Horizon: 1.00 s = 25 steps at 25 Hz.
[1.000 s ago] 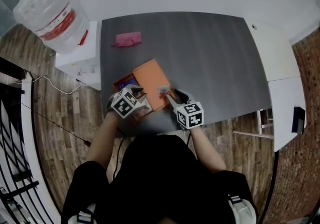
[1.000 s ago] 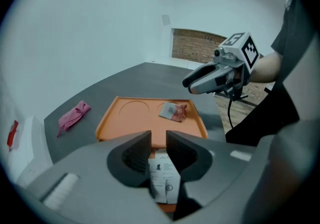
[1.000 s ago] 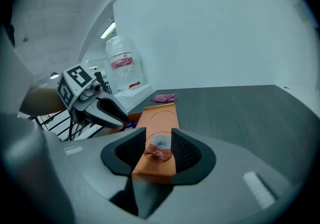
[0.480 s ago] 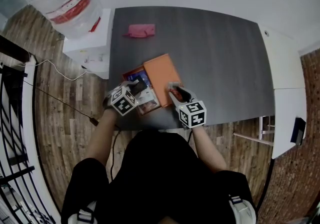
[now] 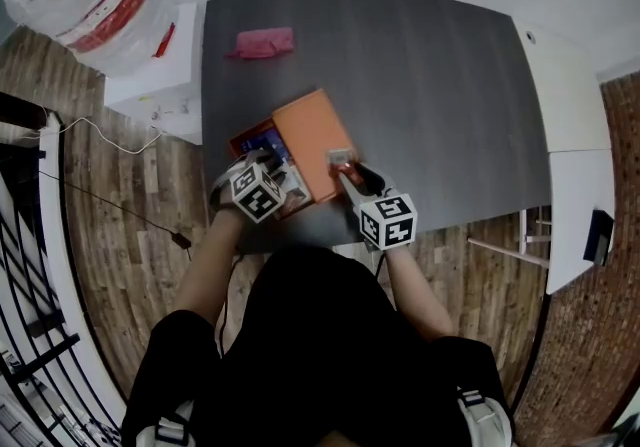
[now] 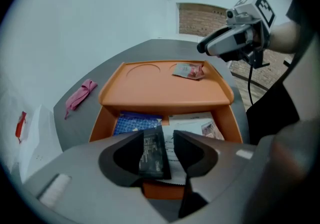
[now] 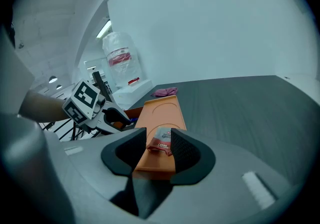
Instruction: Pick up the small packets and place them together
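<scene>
Packets, head view: your red sachet (image 5: 338, 157) lies on the orange tray (image 5: 305, 130), near its 4 o'clock corner.
Left gripper, head view: your left gripper (image 5: 283, 178) is at the tray's 8 o'clock edge, pointing down.
Right gripper, head view: your right gripper (image 5: 346, 171) sits at 5 o'clock of the sachet, tips just beside it.
Surroundings, head view: a pink cloth (image 5: 263, 43) lies on the gray table (image 5: 420, 85) at 11 o'clock of the tray; a water bottle (image 5: 85, 0) stands off the table at 10 o'clock.
Left tool, left gripper view: your jaws stand at a middling gap and have just been opening. A dark packet (image 6: 152, 152) stands between them, leaning on the left jaw with a gap to the right one, so it is not squeezed.
Bin, left gripper view: an orange bin (image 6: 98, 122) under the tray holds a blue packet (image 6: 136, 123) and white packets (image 6: 192, 125) at 12 o'clock of your jaws.
Right tool, right gripper view: your jaws stand fairly wide. The red sachet (image 7: 162, 140) shows between them, lying on the tray, and the pads do not press it.
</scene>
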Motion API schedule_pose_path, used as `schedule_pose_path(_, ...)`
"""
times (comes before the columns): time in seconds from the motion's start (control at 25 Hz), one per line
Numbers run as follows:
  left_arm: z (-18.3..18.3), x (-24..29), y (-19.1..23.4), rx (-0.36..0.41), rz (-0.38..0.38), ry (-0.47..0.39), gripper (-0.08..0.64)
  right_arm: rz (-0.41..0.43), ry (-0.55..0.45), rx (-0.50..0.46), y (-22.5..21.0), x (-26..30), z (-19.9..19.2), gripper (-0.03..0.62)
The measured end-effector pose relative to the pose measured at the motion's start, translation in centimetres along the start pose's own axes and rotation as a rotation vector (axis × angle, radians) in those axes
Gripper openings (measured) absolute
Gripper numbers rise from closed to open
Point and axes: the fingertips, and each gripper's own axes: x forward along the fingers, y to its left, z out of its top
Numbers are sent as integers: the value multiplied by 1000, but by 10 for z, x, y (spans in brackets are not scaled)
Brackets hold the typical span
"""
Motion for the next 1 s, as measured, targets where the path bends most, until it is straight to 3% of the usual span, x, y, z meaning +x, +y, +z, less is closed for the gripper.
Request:
schedule_pose_path(0.2, -4, 14, -1, 36, -4, 63, 177, -16, -9, 30, -4, -3, -2, 153)
schedule_pose_path(0.32, -6, 16, -1, 60, 10, 80, 136, -23, -12, 43, -8, -5, -3, 152)
schedule_pose_path(0.44, -5, 15, 4, 63, 40, 80, 50, -26, -16, 50, -11, -6, -3, 152)
schedule_pose_path(0.56, -4, 14, 5, 62, 54, 77, 26, -24, -15, 50, -14, -6, -2, 152)
schedule_pose_path(1.0, 8, 0, 10, 68, 104, 43, 2, 5, -17, 18, -13, 0, 6, 150)
